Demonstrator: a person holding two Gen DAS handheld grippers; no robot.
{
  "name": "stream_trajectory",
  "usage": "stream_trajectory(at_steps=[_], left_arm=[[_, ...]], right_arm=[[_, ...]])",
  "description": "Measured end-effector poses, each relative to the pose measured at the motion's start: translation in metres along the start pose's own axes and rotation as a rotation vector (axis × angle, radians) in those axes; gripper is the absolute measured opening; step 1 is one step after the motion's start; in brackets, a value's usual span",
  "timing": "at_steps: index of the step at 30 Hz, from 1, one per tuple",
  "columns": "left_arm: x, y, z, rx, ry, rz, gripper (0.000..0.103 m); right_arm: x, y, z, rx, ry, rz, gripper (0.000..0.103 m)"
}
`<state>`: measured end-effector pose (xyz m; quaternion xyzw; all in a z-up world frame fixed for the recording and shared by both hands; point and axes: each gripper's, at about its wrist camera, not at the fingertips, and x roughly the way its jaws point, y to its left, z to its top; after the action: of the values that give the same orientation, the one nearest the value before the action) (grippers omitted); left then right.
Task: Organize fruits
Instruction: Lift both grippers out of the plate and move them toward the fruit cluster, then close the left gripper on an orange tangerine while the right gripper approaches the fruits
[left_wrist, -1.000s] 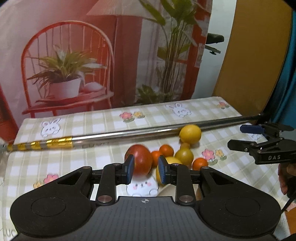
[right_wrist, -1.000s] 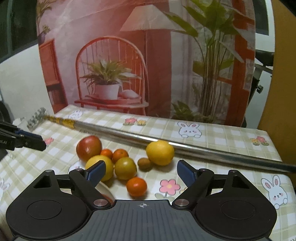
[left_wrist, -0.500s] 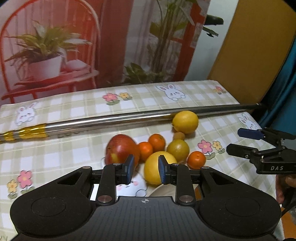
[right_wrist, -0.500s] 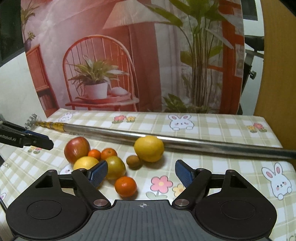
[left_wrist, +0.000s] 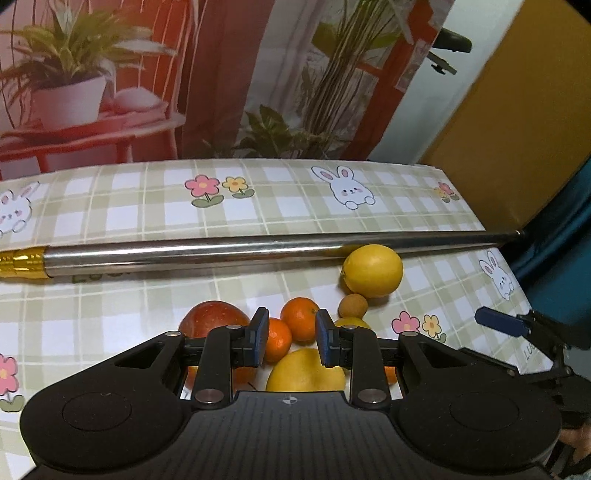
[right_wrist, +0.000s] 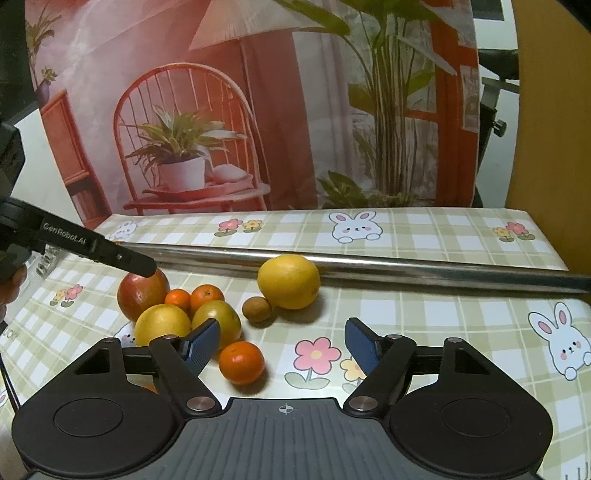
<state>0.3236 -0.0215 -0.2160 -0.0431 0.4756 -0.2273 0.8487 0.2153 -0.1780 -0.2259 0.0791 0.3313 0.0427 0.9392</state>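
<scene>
No fruit is yet gripped: the fruits (right_wrist: 184, 314) are still clustered just in front of the steel pole (right_wrist: 369, 267), over them the left gripper (left_wrist: 290, 339) is held narrowed and empty, while the right gripper (right_wrist: 282, 341), half-wide, has just been closing on nothing.

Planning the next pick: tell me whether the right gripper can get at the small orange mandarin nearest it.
Probably yes: the small orange mandarin lies apart from the pile, just ahead of the right gripper, whose fingers have been closing but stand open, empty.
</scene>
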Motion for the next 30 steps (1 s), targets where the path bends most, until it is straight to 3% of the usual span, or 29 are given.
stream_trajectory(at_steps=[6,11,19,25,30], left_arm=[[0.021,0.002,0.003,0.016,0.046,0.013,0.028],[0.021,0.010,0.000,-0.003,0.048,-0.014,0.028],[0.021,0.017,-0.002,-0.011,0.067,0.018,0.028],[0.026,0.018,-0.001,-0.045,0.068,-0.022,0.028],[0.033,0.011,0.000,-0.025,0.079,-0.010,0.028]], right_arm=[[0.003,-0.002,0.000,0.014,0.005,0.008,0.071],[0.002,-0.002,0.000,0.009,0.005,0.004,0.071],[0.003,-0.004,-0.001,0.015,0.008,0.005,0.071],[0.003,-0.003,-0.001,0.014,0.009,0.005,0.071],[0.003,-0.003,-0.001,0.015,0.012,0.006,0.071]])
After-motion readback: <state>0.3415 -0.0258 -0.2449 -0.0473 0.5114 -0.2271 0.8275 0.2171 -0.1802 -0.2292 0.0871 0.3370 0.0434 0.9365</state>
